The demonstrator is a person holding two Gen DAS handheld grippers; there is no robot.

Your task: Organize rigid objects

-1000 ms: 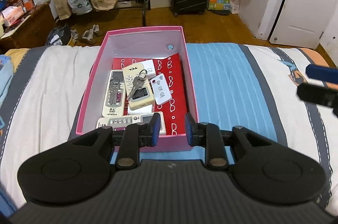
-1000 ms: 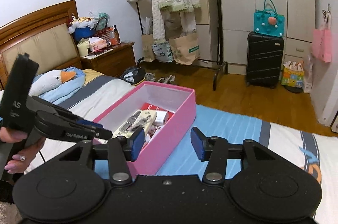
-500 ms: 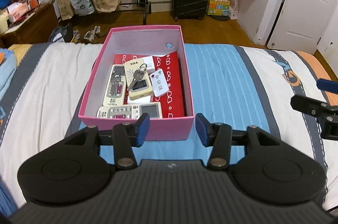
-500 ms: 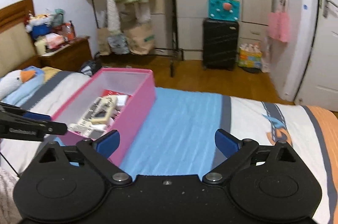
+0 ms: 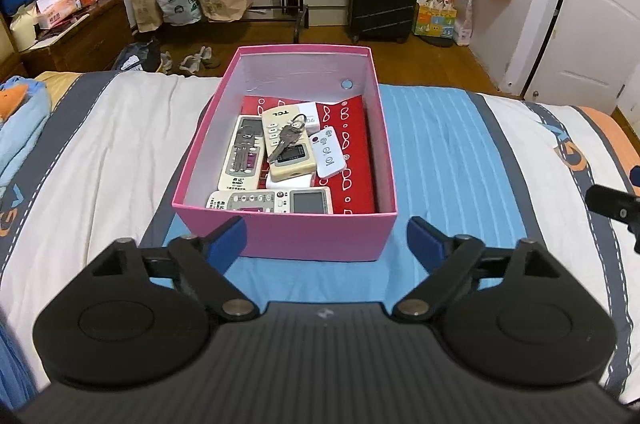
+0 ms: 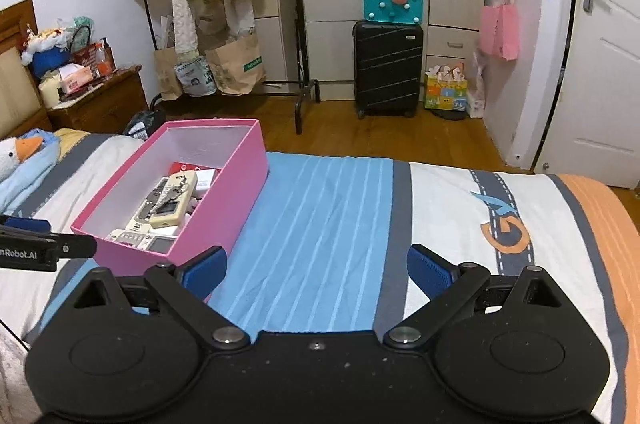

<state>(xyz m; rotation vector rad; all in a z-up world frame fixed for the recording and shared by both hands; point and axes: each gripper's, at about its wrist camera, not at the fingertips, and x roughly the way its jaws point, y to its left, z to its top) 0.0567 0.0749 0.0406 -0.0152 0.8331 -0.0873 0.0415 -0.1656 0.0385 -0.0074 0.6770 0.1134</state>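
Note:
A pink box (image 5: 280, 236) stands on the striped bed; it also shows in the right wrist view (image 6: 236, 184). Inside lie several remote controls (image 5: 244, 160), a bunch of keys (image 5: 286, 140) on top of the cream TCL remote, a small white remote (image 5: 328, 152) and a red booklet (image 5: 356, 144). My left gripper (image 5: 326, 240) is open and empty, just in front of the box's near wall. My right gripper (image 6: 316, 270) is open and empty over the blue stripes, right of the box.
The bed (image 6: 328, 224) runs wide to both sides. A blue pillow with a goose toy (image 6: 24, 152) lies at the far left. Beyond the bed are a nightstand (image 6: 100, 100), a clothes rack (image 6: 296, 24), a black suitcase (image 6: 388, 64) and a white door (image 6: 600, 64).
Both grippers have opened wide and drawn back from the box. The right gripper has swung to the right, away from the box, over the blue stripes.

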